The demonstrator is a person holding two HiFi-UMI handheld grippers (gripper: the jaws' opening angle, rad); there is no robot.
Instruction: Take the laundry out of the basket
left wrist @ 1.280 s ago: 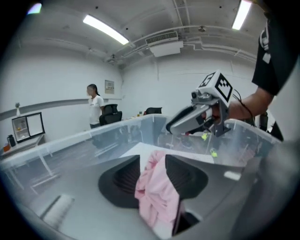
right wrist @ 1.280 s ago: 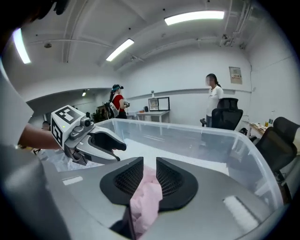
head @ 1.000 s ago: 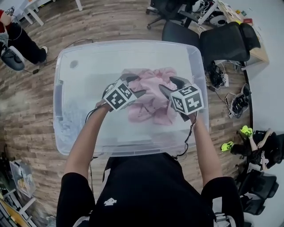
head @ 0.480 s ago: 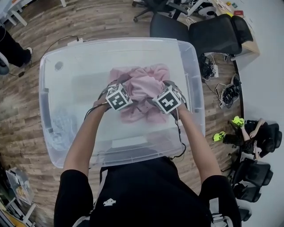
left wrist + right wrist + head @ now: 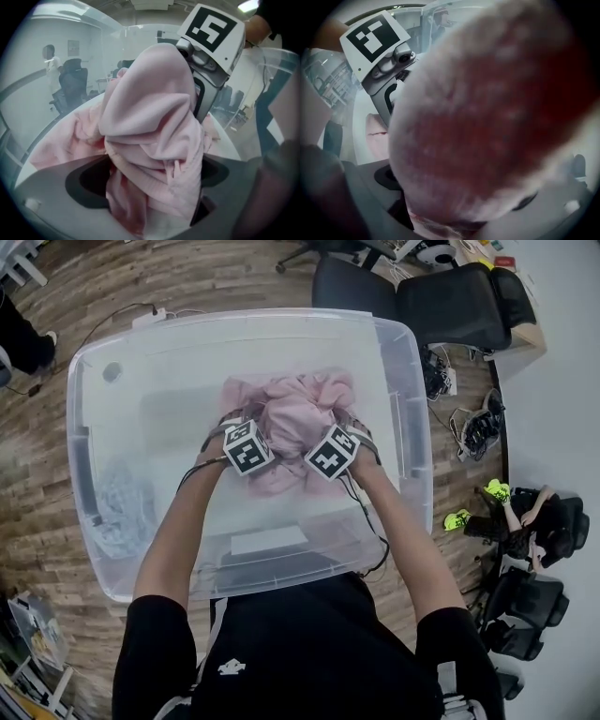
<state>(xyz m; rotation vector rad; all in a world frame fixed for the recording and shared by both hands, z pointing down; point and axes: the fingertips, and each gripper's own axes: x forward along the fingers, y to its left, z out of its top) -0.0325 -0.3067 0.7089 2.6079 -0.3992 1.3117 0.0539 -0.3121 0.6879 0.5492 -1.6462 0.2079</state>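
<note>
A pile of pink laundry (image 5: pixel 295 413) lies in a big clear plastic basket (image 5: pixel 234 326) on the wood floor. Both grippers are pushed into it from the near side, close together. The left gripper (image 5: pixel 255 423) has its jaws opening wide, and in the left gripper view a bunched pink fold (image 5: pixel 150 140) stands between them. The right gripper (image 5: pixel 337 426) is opening too; pink cloth (image 5: pixel 487 117) fills the right gripper view, right up against the camera. Each gripper's marker cube shows in the other's view: the right gripper (image 5: pixel 211 47) and the left gripper (image 5: pixel 377 44).
A pale bundle (image 5: pixel 120 507) lies against the basket's left wall and a white label (image 5: pixel 267 540) near its front. Black office chairs (image 5: pixel 450 301) stand behind the basket on the right. Cables and bright shoes (image 5: pixel 473 507) lie on the floor at right.
Both grippers have gone forward and down into the pink pile and drawn closer together. Their jaws have spread wider around the cloth.
</note>
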